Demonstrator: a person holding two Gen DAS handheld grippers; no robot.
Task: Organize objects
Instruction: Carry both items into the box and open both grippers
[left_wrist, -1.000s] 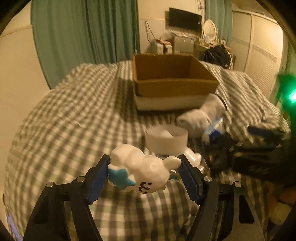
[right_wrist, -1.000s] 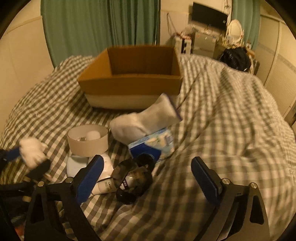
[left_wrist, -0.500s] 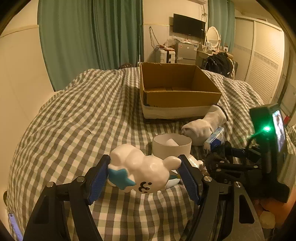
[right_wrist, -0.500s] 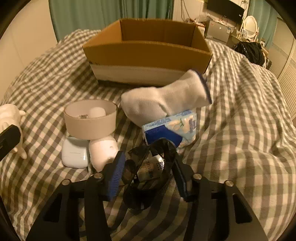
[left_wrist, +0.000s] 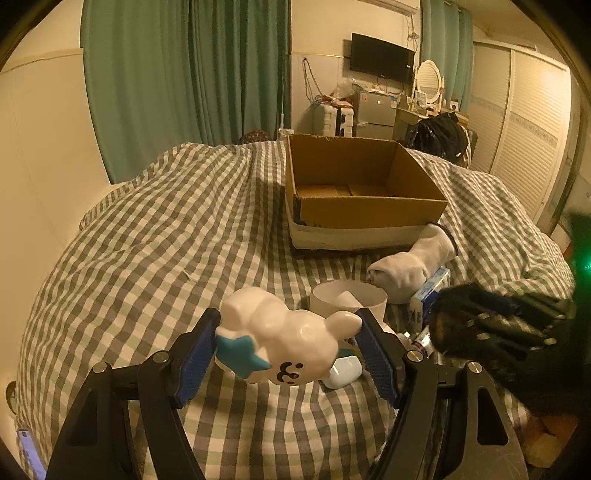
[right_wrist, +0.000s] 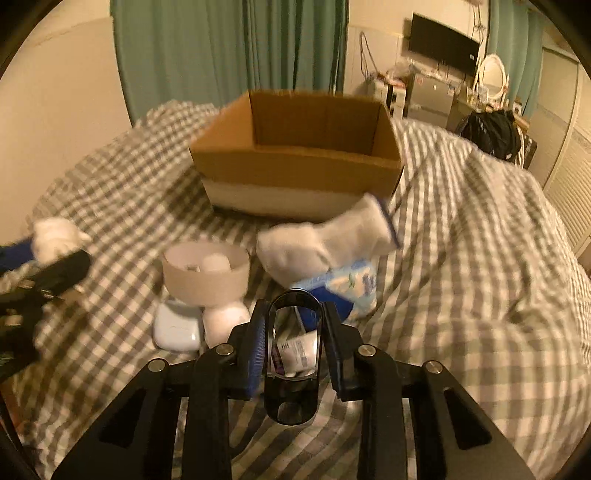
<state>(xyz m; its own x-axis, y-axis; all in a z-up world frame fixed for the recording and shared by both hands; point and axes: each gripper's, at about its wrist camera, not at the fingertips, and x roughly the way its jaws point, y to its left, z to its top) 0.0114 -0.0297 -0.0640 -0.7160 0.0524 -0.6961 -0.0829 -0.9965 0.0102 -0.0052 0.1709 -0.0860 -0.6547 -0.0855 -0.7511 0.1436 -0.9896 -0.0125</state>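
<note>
My left gripper (left_wrist: 288, 350) is shut on a white bunny figurine (left_wrist: 284, 343) with a teal star, held above the checked bedspread. My right gripper (right_wrist: 295, 343) is shut on dark sunglasses (right_wrist: 293, 354), lifted off the bed. An open cardboard box (left_wrist: 362, 195) stands further back, seen also in the right wrist view (right_wrist: 299, 162). Below lie a white sock (right_wrist: 325, 240), a blue tissue pack (right_wrist: 347, 284), a white round tub (right_wrist: 205, 273), a white earbud case (right_wrist: 175, 330) and a white round item (right_wrist: 225, 321).
The checked bedspread (left_wrist: 155, 251) covers the whole bed. A green curtain (left_wrist: 184, 81) hangs behind, with a cream wall on the left. A dresser with clutter and a black bag (left_wrist: 439, 136) stand at the back right. The gloved hand (left_wrist: 491, 332) holding the other gripper is at the right.
My right gripper closed on the sunglasses and lifted them off the bed. My left gripper rose with the bunny figurine still in it.
</note>
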